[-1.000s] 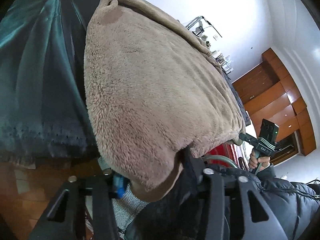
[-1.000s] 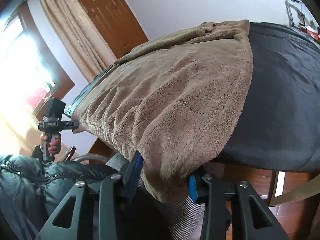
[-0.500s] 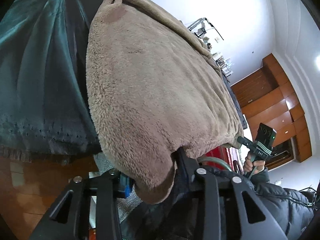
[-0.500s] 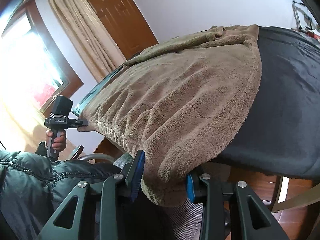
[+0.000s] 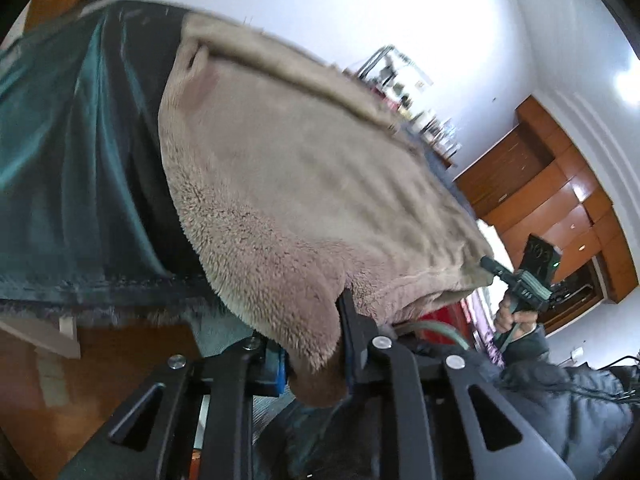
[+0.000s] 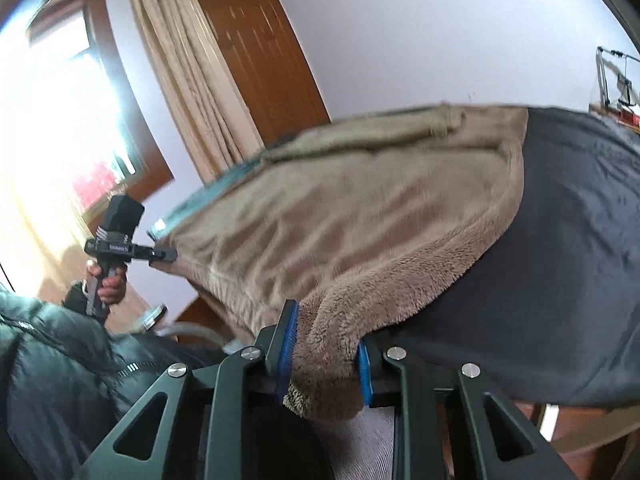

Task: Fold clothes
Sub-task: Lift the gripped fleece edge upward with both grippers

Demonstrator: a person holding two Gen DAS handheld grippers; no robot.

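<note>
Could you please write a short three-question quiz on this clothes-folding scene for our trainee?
1. True or false: the left gripper has a corner of the tan fleece garment between its fingers.
2. What lies directly under the garment? A) dark tablecloth B) bare wood C) a white sheet
3. In the right wrist view, what hangs beside the wooden door?

Key: 1 true; 2 A; 3 a beige curtain.

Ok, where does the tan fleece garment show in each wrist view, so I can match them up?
Left wrist: tan fleece garment fills the centre, near corner between the closing left gripper.
Right wrist: it fills the centre, corner between the closing right gripper.
Shared landmark: dark tablecloth beneath it.
</note>
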